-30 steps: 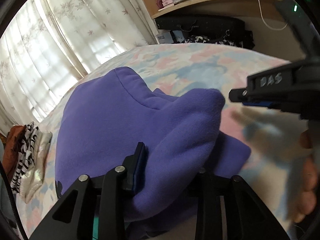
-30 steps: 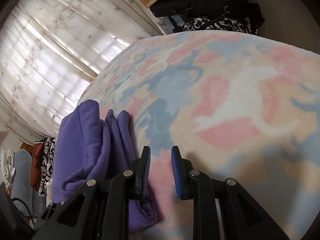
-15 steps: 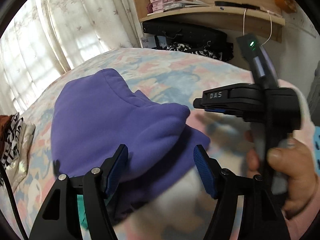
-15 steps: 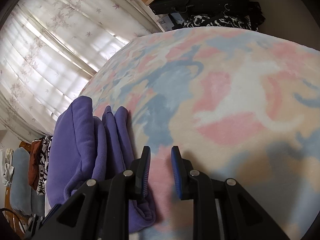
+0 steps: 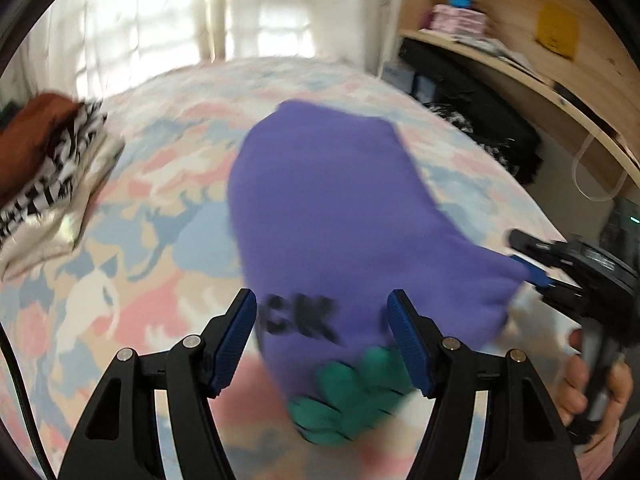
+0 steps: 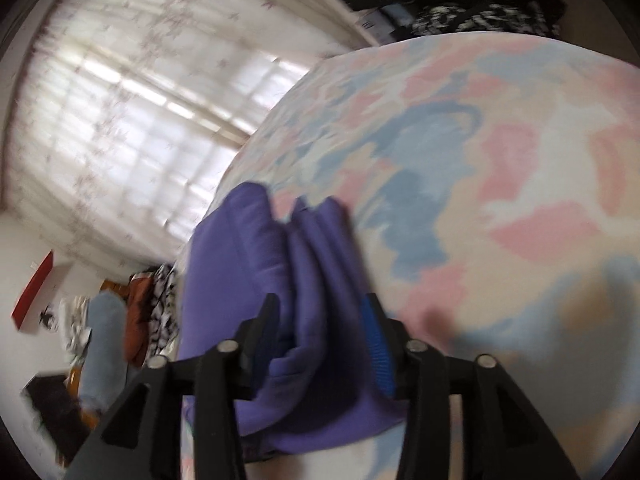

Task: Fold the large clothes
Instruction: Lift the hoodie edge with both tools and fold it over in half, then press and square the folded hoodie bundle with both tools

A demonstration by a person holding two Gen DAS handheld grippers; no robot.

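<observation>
Left gripper (image 5: 322,336), nearest the lens in its own view, stands wide open and holds nothing, its blue pads on either side of the near end of a purple sweatshirt (image 5: 340,216) that bears black lettering and a green print. Right gripper (image 6: 320,344), seen in its own view, has its jaws pressed in on a bunched, several-layer fold of the same garment; from the left view its tips meet the sweatshirt's right-hand corner. The garment lies folded into a compact bundle on a bedspread (image 5: 160,208) patterned in pink, blue and cream. Thick fleece of this kind should be soft, limp and fairly light, so layers will likely slump or slide apart unless pinched together; the best purchase is judged to be at a corner or along a folded edge, through all layers. Farther off lies a pile of other clothes (image 5: 44,168) at the bed's left, then curtains (image 6: 132,92) and a wooden shelf (image 5: 516,60).
</observation>
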